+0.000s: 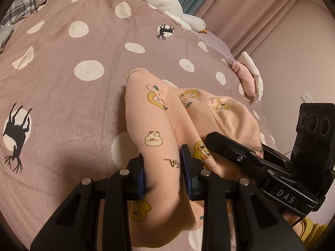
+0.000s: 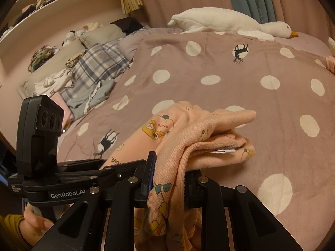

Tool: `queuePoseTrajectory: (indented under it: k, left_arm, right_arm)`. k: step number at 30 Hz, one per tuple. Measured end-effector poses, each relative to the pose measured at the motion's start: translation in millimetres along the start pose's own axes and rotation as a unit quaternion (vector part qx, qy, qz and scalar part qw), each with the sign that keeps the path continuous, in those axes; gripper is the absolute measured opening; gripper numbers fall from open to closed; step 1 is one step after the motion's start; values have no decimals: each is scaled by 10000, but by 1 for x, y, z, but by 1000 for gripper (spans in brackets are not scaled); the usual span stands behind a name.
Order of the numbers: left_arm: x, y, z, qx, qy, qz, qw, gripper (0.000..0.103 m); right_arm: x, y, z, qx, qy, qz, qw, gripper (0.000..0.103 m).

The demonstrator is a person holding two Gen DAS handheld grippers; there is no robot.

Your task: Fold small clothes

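Peach printed garment (image 1: pixel 159 125) clamped by left gripper (image 1: pixel 163 167) and right gripper (image 2: pixel 167 177), dotted quilt (image 1: pixel 73 48) beneath, plush goose (image 2: pixel 230 24) beyond

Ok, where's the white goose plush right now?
The white goose plush lies along the far edge of the polka-dot bedspread, in front of the curtains, beak pointing right in the right wrist view; the left wrist view shows it at top center.

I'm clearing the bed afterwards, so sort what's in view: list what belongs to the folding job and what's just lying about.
In the job:
- peach cartoon-print garment
- left gripper, shut on it
- right gripper, shut on it

Lying about:
- white plush goose
- pink and white folded clothes at the bed edge
- plaid bedding
- polka-dot duvet underneath
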State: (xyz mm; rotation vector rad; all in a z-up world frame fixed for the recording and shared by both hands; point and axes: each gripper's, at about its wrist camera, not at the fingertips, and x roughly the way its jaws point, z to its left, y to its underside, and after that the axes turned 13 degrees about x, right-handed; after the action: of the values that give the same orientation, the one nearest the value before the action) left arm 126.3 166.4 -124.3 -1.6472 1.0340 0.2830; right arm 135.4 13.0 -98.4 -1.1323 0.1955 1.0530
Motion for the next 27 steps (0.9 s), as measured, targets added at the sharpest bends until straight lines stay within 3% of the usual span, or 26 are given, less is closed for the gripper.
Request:
queuePoseTrajectory:
  k: [27]
  left_arm:
    - [32, -12, -1, 63, -64, 137, 9999, 28]
  right_arm:
    - [15, -15, -28, 64, 90, -10, 9999, 24]
